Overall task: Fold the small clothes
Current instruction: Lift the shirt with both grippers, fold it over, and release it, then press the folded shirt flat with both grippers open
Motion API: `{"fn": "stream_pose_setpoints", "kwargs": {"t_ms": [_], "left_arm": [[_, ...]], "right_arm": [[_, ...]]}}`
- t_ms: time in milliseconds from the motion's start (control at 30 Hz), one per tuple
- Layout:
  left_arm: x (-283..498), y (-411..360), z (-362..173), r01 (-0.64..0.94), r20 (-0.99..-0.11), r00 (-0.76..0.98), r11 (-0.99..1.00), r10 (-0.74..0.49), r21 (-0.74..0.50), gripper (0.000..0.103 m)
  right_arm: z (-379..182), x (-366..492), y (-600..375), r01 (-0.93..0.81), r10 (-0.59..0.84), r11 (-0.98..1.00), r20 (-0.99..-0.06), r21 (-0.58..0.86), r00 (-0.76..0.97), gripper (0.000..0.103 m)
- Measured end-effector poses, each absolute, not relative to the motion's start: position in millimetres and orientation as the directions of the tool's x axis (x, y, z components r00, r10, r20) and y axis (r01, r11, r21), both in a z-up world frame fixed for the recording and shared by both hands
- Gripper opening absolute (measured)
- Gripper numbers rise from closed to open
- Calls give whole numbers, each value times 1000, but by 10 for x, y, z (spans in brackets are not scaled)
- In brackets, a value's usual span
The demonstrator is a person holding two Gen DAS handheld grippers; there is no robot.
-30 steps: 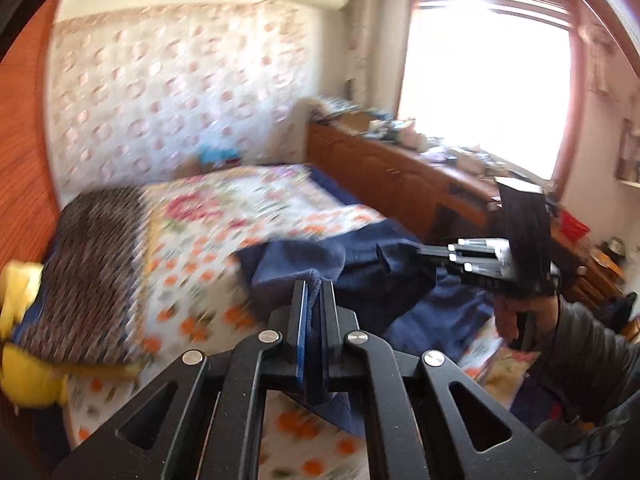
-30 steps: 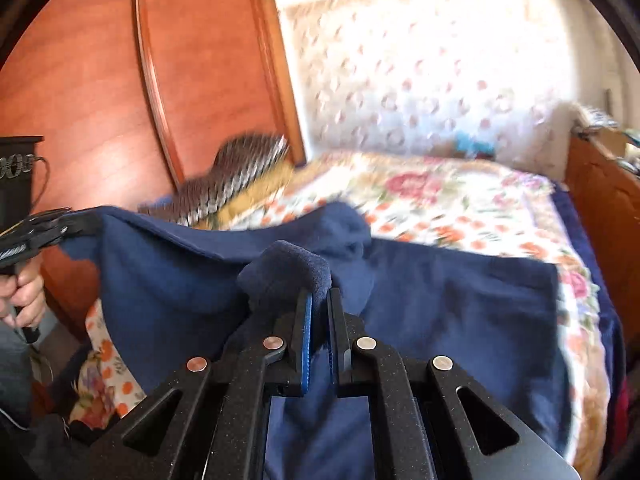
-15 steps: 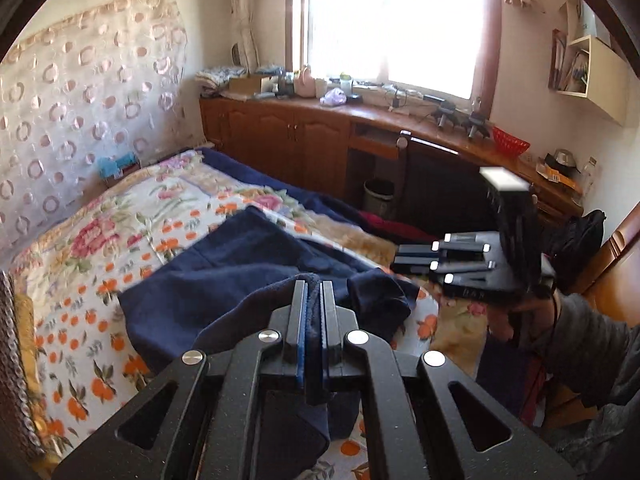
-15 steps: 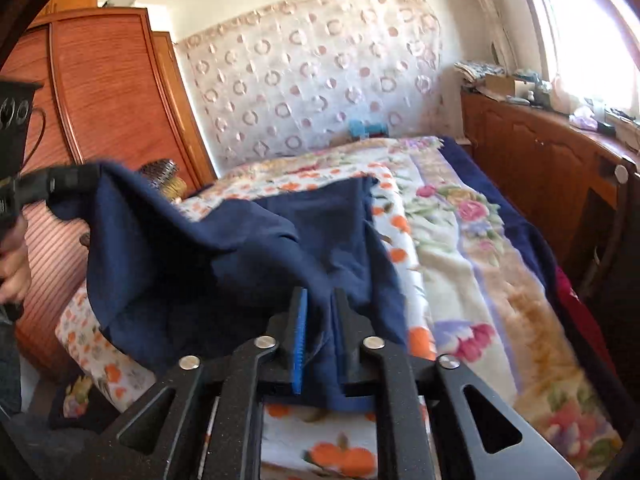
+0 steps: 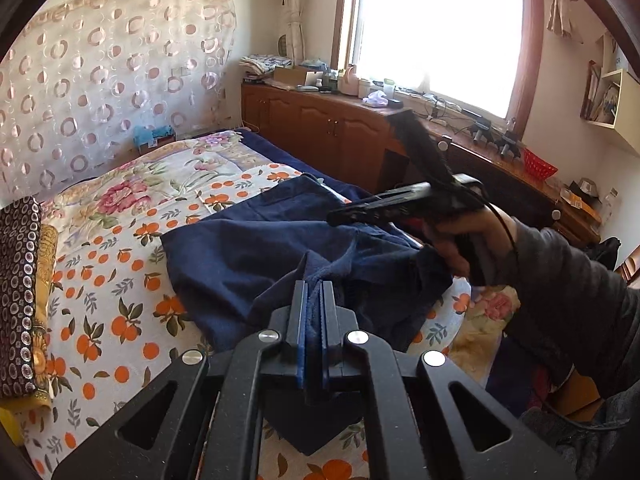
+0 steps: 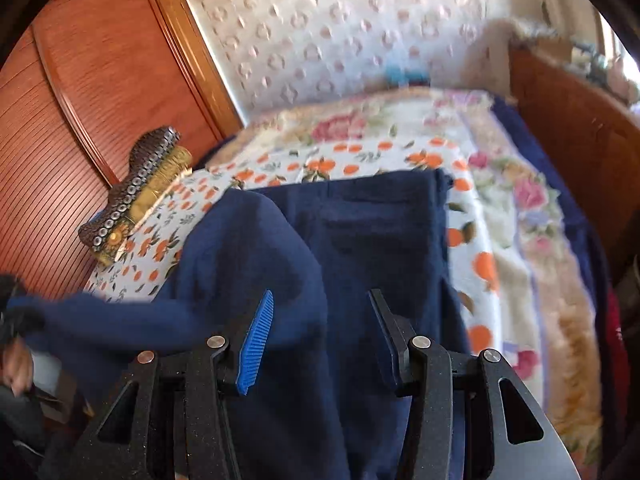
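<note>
You are at a bed (image 5: pixel 120 280) with a sheet full of oranges and flowers. The dark blue garment (image 5: pixel 280 248) lies partly folded on the bed, near its edge. Your left gripper (image 5: pixel 314 300) is clamped tight on a corner of that blue cloth. Your right gripper (image 6: pixel 320 320) has just been opening; its jaws stand apart above the cloth and press on nothing. Past the bed stand wooden cabinets (image 5: pixel 332 128) under a bright window (image 5: pixel 436 28). A spotted curtain (image 5: pixel 112 80) hangs behind the bed.
</note>
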State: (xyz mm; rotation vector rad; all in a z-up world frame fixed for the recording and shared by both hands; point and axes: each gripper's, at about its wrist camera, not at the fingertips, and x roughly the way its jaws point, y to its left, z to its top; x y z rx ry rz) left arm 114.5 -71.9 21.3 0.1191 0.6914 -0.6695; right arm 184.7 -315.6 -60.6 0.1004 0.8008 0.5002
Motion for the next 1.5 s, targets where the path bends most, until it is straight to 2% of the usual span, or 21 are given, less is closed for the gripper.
{"fn": "stream_pose_setpoints", "kwargs": {"t_ms": [233,300,333,533,600,633,667,700,733,800,900,1133,1300,1333,1367,1500], "left_arm": [[1205,-674,39,601,-639,555,787,-533,-135,6],[1242,-667,1,597,-644,548,789,-534,-146,6],[1257,-670,-6,597,-644,543,787,-538,-154,6],[1327,-891,135,639,-615,511,744,-601,-195,6],[1361,-1035,147,667,-619,473,714,-627,-213,6],[1383,-1076,137,669,-625,465,711,-627,-216,6],[1416,-1136,107,667,-638,455,713,-621,-218,6],[1430,-1159,84,667,-646,449,712,-618,-218,8],[1434,-1160,68,665,-649,449,714,-615,-217,23],[1428,-1110,43,660,-642,466,723,-608,-206,46],[1454,-989,-2,642,-646,480,740,-594,-203,65],[1568,-736,-200,575,-665,500,787,-555,-225,66],[1638,-686,-371,550,-688,486,801,-539,-238,66],[1650,-676,-381,546,-689,489,803,-535,-237,66],[1670,-656,-388,539,-690,496,810,-527,-231,66],[1718,-570,-373,517,-682,519,825,-515,-229,66]], "right_arm": [[-770,2378,-2942,-423,449,866,-787,267,423,45],[-765,2429,-2885,-441,445,861,-795,253,412,16],[-696,2433,-2875,-448,436,864,-789,231,433,8],[142,2374,-2967,-405,322,914,-649,23,690,8],[379,2339,-2916,-341,214,933,-583,-115,784,8],[444,2338,-2900,-291,156,941,-543,-171,825,14],[457,2366,-2872,-230,77,943,-515,-241,853,35],[423,2435,-2861,-180,6,939,-509,-295,861,48],[363,2524,-2896,-162,-23,940,-526,-302,850,63],[213,2657,-3067,-155,-5,962,-585,-224,811,63],[67,2725,-3274,-192,86,976,-637,-98,766,63],[-172,2207,-3547,-379,295,925,-675,25,676,63],[-331,2149,-3576,-398,245,916,-713,-51,657,62],[-378,2204,-3596,-389,226,919,-728,-60,647,44],[-390,2260,-3516,-390,224,919,-742,-54,632,9],[-103,2082,-3711,-396,279,918,-715,4,641,8]]}}
